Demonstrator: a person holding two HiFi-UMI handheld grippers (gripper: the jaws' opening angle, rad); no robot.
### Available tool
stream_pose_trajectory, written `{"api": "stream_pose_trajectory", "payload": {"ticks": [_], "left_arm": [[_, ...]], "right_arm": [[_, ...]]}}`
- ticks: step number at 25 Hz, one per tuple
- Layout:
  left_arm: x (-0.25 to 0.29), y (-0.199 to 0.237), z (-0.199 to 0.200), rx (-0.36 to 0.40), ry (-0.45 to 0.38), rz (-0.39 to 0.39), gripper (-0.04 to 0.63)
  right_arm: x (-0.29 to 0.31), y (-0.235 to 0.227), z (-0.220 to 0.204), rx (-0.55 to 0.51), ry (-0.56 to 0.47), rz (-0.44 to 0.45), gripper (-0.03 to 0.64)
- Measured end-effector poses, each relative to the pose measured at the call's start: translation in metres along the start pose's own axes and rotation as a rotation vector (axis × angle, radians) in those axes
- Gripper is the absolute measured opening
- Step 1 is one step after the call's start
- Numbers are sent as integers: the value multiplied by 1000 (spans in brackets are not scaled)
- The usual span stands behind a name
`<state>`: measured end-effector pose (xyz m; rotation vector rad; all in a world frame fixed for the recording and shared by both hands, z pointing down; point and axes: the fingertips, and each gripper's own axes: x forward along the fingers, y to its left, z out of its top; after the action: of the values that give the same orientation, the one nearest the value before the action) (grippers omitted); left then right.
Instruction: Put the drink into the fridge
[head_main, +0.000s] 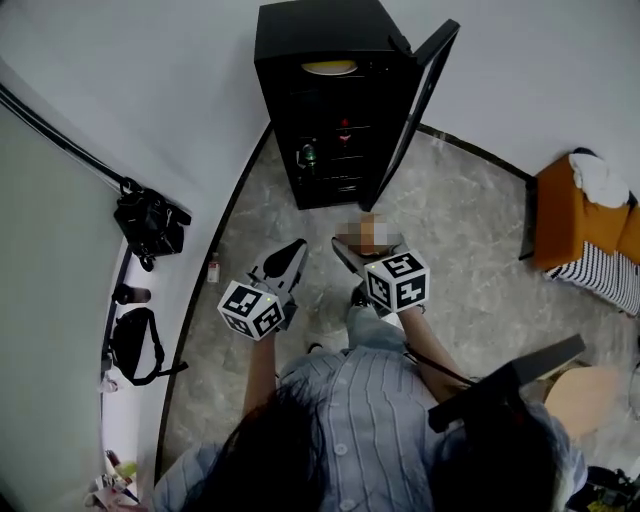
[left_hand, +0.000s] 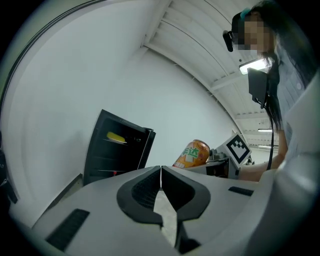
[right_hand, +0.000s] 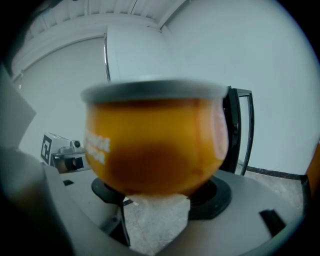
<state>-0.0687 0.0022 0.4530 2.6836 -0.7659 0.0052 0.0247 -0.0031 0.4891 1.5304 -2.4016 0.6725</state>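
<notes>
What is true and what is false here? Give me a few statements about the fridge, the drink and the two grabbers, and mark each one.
1. The door of the black fridge stands open. True.
2. The right gripper has nothing in its jaws. False: its jaws are shut on an orange drink can.
3. The left gripper has its jaws together with nothing between them. True.
4. The orange drink can stands on a fridge shelf. False: the right gripper holds it in front of the fridge, outside it.
</notes>
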Motion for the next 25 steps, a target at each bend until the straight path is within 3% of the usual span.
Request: {"api": "stream_pose_trajectory", "payload": {"ticks": [12,25], "left_arm": [[101,10,10,6,38,55,12],[141,11,8,13,67,88,12]], "right_arm": [[29,-96,36,-5,24,58,316],[44,-126,41,7,41,125,316]]}}
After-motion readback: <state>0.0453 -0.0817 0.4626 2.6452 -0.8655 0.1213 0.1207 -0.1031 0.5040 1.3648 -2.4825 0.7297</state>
